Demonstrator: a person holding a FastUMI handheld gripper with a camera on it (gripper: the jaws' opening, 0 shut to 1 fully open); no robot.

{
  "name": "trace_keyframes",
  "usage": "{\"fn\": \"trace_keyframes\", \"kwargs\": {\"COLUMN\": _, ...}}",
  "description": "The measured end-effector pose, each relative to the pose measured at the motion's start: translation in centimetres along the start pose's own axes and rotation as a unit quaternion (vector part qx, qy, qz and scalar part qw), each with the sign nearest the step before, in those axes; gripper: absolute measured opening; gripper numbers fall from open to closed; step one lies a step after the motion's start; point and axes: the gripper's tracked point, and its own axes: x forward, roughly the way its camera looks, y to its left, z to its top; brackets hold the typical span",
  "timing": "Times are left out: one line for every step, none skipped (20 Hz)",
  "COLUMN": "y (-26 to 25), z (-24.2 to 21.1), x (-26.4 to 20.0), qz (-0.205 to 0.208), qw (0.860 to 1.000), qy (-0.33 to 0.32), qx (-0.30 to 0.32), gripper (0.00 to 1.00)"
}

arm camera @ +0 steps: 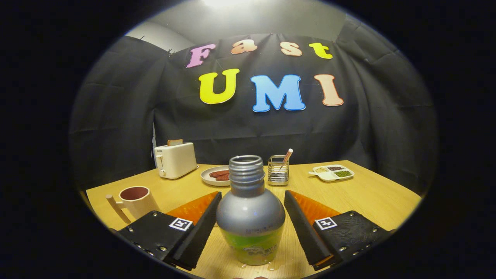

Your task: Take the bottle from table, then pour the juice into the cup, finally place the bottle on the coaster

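Note:
A grey bottle [250, 211] with a green label and an open threaded neck stands on the wooden table [372, 197]. It sits right between the fingers of my gripper [252, 201]. Both fingers lie against its rounded shoulder, one on each side, so the gripper is shut on it. The bottle's foot rests on the table, with a few drops beside it. A beige cup [133, 201] with a handle and a dark inside stands to the left, beyond the left finger. Orange sheets [310, 209] lie on the table under both fingers.
Along the far edge of the table stand a white toaster [175, 159] with a slice in it, a plate [217, 175] with reddish strips, a wire holder [278, 169] with a stick, and a white divided tray [332, 172].

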Motion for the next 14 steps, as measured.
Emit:
{"fn": "trace_keyframes", "kwargs": {"y": -0.2, "z": -0.3, "x": 0.2, "qz": -0.003, "qw": 1.000, "qy": 0.002, "qx": 0.002, "gripper": 0.99}}
{"fn": "trace_keyframes", "kwargs": {"y": -0.3, "z": -0.7, "x": 0.4, "qz": -0.006, "qw": 1.000, "qy": 0.004, "qx": 0.003, "gripper": 0.99}}
{"fn": "trace_keyframes", "kwargs": {"y": -0.4, "z": -1.0, "x": 0.7, "qz": -0.007, "qw": 1.000, "qy": 0.008, "qx": 0.002, "gripper": 0.99}}
{"fn": "trace_keyframes", "kwargs": {"y": -0.1, "z": -1.3, "x": 0.7, "qz": -0.003, "qw": 1.000, "qy": 0.009, "qx": 0.003, "gripper": 0.99}}
{"fn": "trace_keyframes", "kwargs": {"y": 0.1, "z": -1.4, "x": 0.8, "qz": 0.003, "qw": 1.000, "qy": 0.011, "qx": 0.003, "gripper": 0.98}}
{"fn": "trace_keyframes", "kwargs": {"y": 0.0, "z": -1.2, "x": 0.8, "qz": 0.002, "qw": 1.000, "qy": 0.008, "qx": -0.002, "gripper": 0.87}}
{"fn": "trace_keyframes", "kwargs": {"y": 0.3, "z": -1.2, "x": 0.9, "qz": 0.007, "qw": 1.000, "qy": 0.009, "qx": -0.012, "gripper": 0.84}}
{"fn": "trace_keyframes", "kwargs": {"y": 0.9, "z": -1.1, "x": 1.1, "qz": 0.011, "qw": 1.000, "qy": 0.010, "qx": -0.026, "gripper": 0.83}}
{"fn": "trace_keyframes", "kwargs": {"y": 1.4, "z": -0.9, "x": 1.2, "qz": 0.016, "qw": 0.999, "qy": 0.011, "qx": -0.040, "gripper": 0.83}}
{"fn": "trace_keyframes", "kwargs": {"y": 1.9, "z": -0.5, "x": 1.4, "qz": 0.023, "qw": 0.998, "qy": 0.011, "qx": -0.056, "gripper": 0.83}}
{"fn": "trace_keyframes", "kwargs": {"y": 2.7, "z": 0.0, "x": 1.8, "qz": 0.030, "qw": 0.996, "qy": 0.013, "qx": -0.077, "gripper": 0.83}}
{"fn": "trace_keyframes", "kwargs": {"y": 3.0, "z": 0.3, "x": 2.0, "qz": 0.031, "qw": 0.995, "qy": 0.014, "qx": -0.098, "gripper": 0.83}}
{"fn": "trace_keyframes", "kwargs": {"y": 3.4, "z": 0.7, "x": 2.3, "qz": 0.029, "qw": 0.992, "qy": 0.014, "qx": -0.121, "gripper": 0.83}}
{"fn": "trace_keyframes", "kwargs": {"y": 3.9, "z": 1.1, "x": 2.7, "qz": 0.027, "qw": 0.989, "qy": 0.016, "qx": -0.146, "gripper": 0.83}}
